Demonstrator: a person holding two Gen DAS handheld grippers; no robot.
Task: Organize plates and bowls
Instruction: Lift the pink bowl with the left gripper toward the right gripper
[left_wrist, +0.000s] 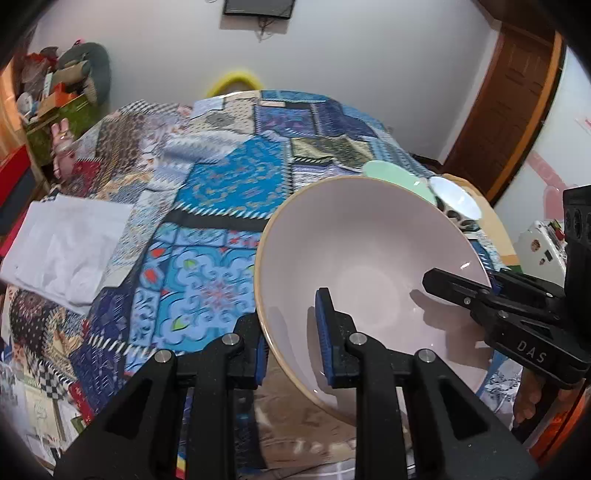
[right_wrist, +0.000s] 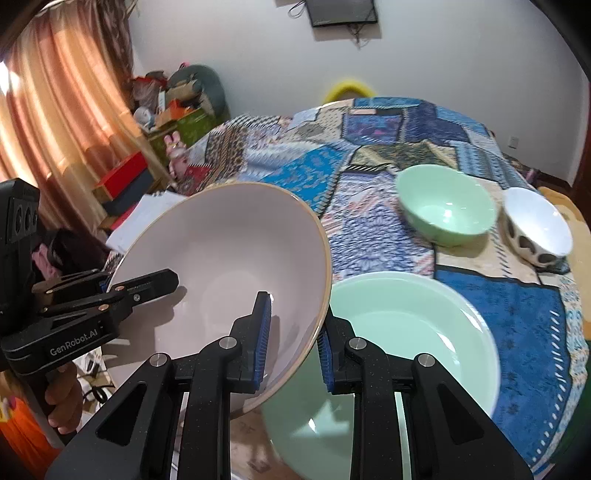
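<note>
Pink bowl (right_wrist: 221, 273): held tilted in the air, left gripper (left_wrist: 291, 339) and right gripper (right_wrist: 293, 347) each pinching opposite rim walls, beside and partly over the green plate (right_wrist: 424, 332), likely for nesting; green bowl (right_wrist: 447, 214) beyond the plate.

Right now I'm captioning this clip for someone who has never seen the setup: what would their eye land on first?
First, the big pale pink bowl, tilted and lifted, with the left claw and the right claw each pinching its rim from opposite sides. Just below to its right sits a wide mint green bowl on the bright blue patchwork tablecloth. Farther back stand a small green bowl and a white bowl.
</note>
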